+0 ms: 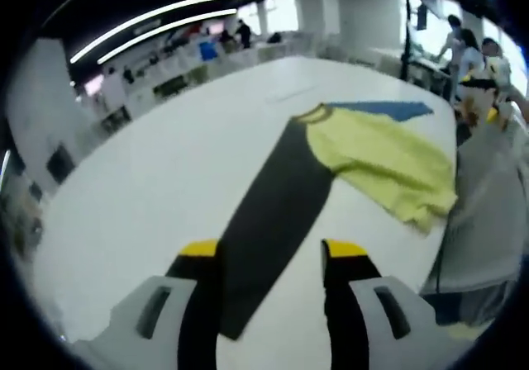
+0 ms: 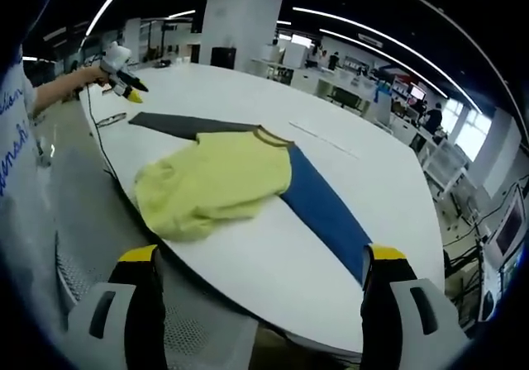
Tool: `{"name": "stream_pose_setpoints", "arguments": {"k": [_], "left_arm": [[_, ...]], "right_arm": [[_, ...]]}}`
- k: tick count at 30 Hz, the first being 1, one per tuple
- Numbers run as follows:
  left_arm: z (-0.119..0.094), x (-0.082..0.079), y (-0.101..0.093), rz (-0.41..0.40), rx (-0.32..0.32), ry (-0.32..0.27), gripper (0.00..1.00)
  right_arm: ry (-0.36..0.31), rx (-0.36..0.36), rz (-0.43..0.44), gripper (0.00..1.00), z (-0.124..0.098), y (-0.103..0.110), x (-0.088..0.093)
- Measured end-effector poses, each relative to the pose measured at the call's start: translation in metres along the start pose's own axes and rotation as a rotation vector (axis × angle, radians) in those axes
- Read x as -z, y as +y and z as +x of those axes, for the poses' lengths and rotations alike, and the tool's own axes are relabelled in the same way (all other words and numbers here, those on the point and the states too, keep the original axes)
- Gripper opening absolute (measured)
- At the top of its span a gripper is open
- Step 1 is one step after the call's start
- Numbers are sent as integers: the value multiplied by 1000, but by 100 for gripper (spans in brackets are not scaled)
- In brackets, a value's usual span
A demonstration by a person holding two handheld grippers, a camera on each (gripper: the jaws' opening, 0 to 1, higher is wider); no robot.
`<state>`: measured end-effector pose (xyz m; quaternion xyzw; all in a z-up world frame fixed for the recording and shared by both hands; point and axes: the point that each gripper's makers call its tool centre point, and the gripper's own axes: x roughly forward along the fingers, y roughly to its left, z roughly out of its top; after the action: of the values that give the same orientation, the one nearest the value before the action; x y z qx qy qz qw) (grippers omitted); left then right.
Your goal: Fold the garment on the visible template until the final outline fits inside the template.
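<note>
On the table: one large white table (image 1: 149, 188) fills the middle of an open, brightly lit workroom, with long ceiling light strips overhead.
Room: white desks and benches stand behind it, and several people are at the far edges, too small to count surely.
Garment: one yellow shirt (image 2: 211, 184) lies bunched on the table near its edge, collar towards the centre; it rests over the middle of the template.
Template: one long flat strip in two colours, a dark grey half (image 1: 273, 213) and a blue half (image 2: 322, 209), sticking out from under the shirt on either side.
Grippers, count: two, each with yellow-tipped black jaws.
Left gripper (image 1: 273, 258): jaws spread wide, nothing between them; it hovers over the near end of the grey strip.
Right gripper (image 2: 263, 258): jaws spread wide and empty, held off the table's edge near the blue end.
Left gripper view adds: more of the grey strip, and a grey fabric sheet (image 1: 488, 213) at the table's side.
Right gripper view adds: the left gripper held in a hand (image 2: 83, 77) across the table, a white sleeve, and a white mesh chair (image 2: 198, 329) below the table edge.
</note>
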<state>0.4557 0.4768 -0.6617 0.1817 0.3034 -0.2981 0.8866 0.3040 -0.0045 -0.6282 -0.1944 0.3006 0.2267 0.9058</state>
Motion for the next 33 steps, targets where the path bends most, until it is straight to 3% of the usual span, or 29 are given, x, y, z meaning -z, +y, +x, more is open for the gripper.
{"name": "stream_pose_setpoints", "arguments": {"k": [7,12,16,33], "left_arm": [[-10,-32,-31,15,56,-88,51],[-12,-40,-44,41,67,-91,54],[-17,-51,-59,37,94,-131,56],[-39,-69,-114,92,150,-160,72]], "right_arm": [[-6,-5,-2,100,2,-3,3],[-18,-8,0,100,2,-5,2],[-17,-15,-6,100,2,-5,2],[-36,-79,-51,100,8,-1,-4]]}}
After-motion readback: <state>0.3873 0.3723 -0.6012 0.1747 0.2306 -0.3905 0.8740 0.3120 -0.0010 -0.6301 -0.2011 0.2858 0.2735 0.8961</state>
